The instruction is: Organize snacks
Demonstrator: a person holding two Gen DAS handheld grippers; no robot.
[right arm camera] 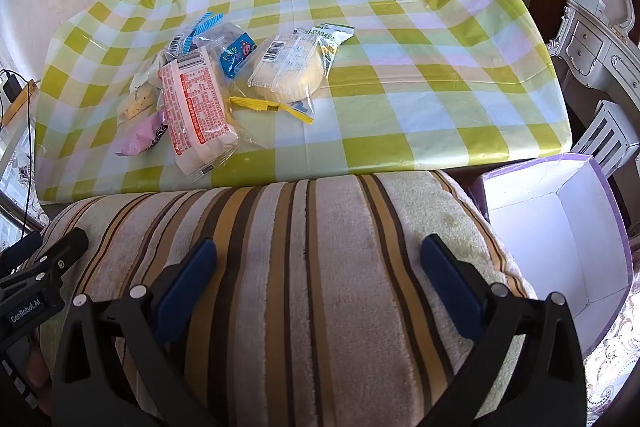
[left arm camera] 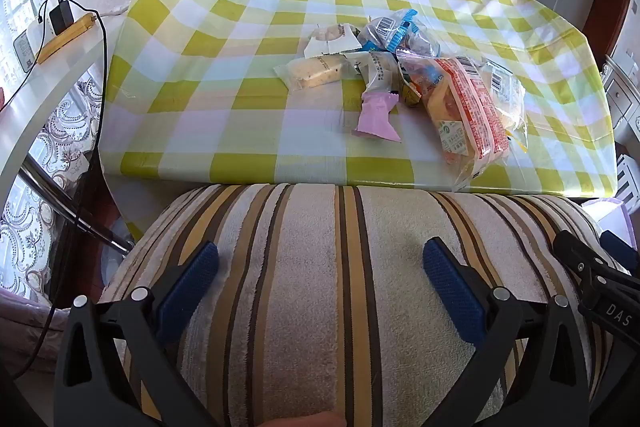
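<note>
Both my left gripper (left arm camera: 320, 267) and right gripper (right arm camera: 318, 265) hang with fingers spread, holding nothing, over the striped cushion (right arm camera: 304, 267). The snacks (right arm camera: 208, 83) lie heaped on the checkered surface (right arm camera: 420, 59); I'd pinch the topmost red-printed packet (right arm camera: 196, 103) first, heading for the white box (right arm camera: 560, 239).

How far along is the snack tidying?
Nothing looks done yet: the snacks lie in a loose pile on the checked tablecloth, and the white box holds none. Left gripper and right gripper are open and empty. All sorting remains.

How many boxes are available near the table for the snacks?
1: an open white box with purple edges, beside the table's right end, next to the striped cushion. Others may lie out of view.
</note>
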